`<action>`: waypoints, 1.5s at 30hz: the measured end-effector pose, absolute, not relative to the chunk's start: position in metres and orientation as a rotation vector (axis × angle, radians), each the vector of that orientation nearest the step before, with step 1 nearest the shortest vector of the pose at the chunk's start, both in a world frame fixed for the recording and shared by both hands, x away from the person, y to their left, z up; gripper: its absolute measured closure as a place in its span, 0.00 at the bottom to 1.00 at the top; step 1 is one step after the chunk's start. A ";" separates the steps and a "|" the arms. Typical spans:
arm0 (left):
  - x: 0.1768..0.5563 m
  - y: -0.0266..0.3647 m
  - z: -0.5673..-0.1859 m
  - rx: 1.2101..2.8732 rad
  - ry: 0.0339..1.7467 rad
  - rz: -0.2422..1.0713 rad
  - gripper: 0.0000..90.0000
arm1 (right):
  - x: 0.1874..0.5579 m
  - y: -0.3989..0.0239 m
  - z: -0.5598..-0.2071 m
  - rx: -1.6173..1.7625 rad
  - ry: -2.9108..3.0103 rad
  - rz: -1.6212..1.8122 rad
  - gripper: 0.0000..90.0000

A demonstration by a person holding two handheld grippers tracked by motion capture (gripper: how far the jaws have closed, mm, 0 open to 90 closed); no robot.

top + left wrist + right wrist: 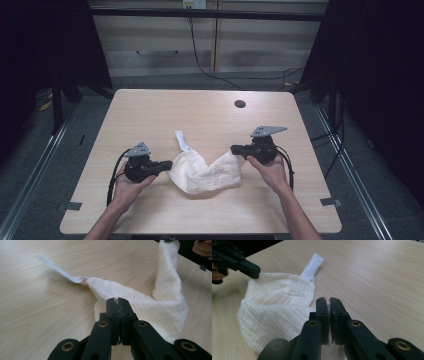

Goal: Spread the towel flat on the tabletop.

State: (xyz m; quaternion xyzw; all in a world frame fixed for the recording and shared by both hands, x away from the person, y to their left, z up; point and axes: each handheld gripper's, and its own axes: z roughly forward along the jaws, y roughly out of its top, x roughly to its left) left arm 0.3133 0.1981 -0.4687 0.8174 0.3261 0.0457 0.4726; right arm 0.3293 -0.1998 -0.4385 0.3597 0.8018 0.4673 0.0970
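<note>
A crumpled white cloth (205,172) with a white label strip (182,140) lies at the middle of the wooden table (200,110), sagging between my two grippers. My left gripper (170,163) is shut on the cloth's left edge. In the left gripper view its jaws (117,300) are pressed together with cloth (140,305) pinched between them. My right gripper (234,149) is shut on the cloth's right corner, held slightly raised. The right gripper view has its jaws (329,300) closed on the fabric (274,307), with the label (313,265) beyond and the left gripper (253,271) at the upper left.
A dark round hole (240,104) sits in the tabletop near the far edge. Grey tape marks (73,205) (331,202) lie at the near corners. Beyond the table run floor cables (210,70) and a cabinet front.
</note>
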 end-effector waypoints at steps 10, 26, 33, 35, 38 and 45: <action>0.300 0.206 -0.491 2.110 0.828 0.084 0.98 | 0.313 -0.222 -0.478 1.173 2.451 1.229 0.95; 0.304 0.211 -0.492 2.053 0.861 0.021 0.83 | 0.305 -0.232 -0.495 1.226 2.468 1.197 0.93; 0.332 0.215 -0.475 1.996 0.899 0.097 0.67 | 0.320 -0.224 -0.500 1.232 2.478 1.206 0.90; 0.343 0.212 -0.473 1.976 0.910 0.097 0.67 | 0.323 -0.220 -0.495 1.219 2.461 1.223 0.80; 0.359 0.204 -0.470 1.970 0.901 0.102 0.68 | 0.322 -0.220 -0.489 1.216 2.438 1.253 0.75; 0.392 0.194 -0.489 2.006 0.972 0.061 0.67 | 0.316 -0.236 -0.480 1.243 2.360 1.301 0.69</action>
